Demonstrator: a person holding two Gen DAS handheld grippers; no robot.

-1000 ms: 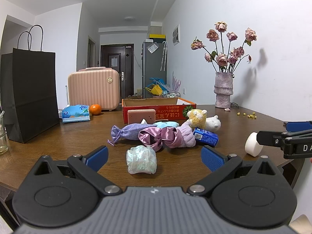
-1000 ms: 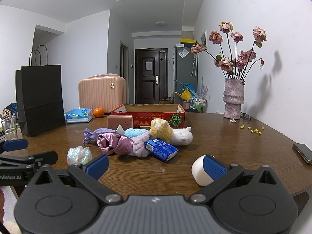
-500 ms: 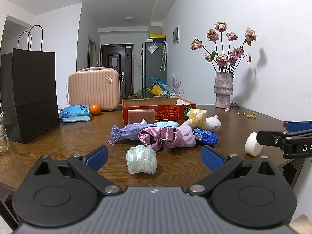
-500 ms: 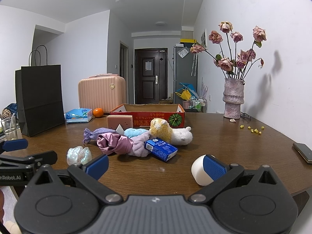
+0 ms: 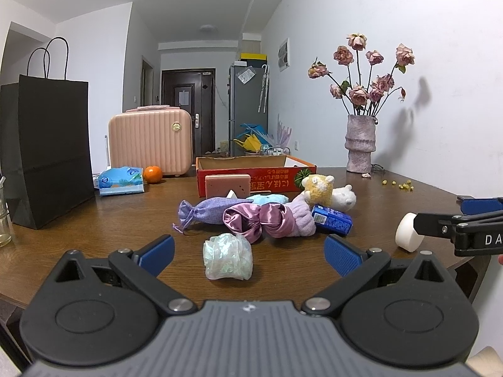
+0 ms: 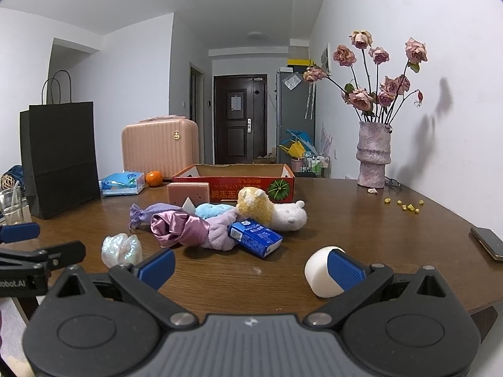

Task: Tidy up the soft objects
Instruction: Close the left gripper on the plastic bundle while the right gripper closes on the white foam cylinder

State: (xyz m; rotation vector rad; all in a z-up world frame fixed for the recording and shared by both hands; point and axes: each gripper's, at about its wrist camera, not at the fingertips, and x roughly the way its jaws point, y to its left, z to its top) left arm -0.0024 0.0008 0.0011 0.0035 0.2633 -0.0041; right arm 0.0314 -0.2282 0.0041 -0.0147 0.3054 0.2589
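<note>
Your soft items: iridescent crumpled pouch (image 5: 227,260) lies alone, nearest you; lilac drawstring sachet (image 5: 204,213), pink satin scrunchie (image 5: 256,220), yellow-white plush toy (image 5: 327,190) heaped before red cardboard box (image 5: 256,178).

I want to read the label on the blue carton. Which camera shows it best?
The right wrist view: the blue carton lies close, its top face and one end turned toward the camera. The left wrist view shows it smaller, half tucked behind the lilac cloth.

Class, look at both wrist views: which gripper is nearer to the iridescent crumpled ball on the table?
Left. The left gripper sits open right behind the iridescent ball, which lies between its fingers. The right gripper is off to the ball's right, beside the white foam piece.
</note>
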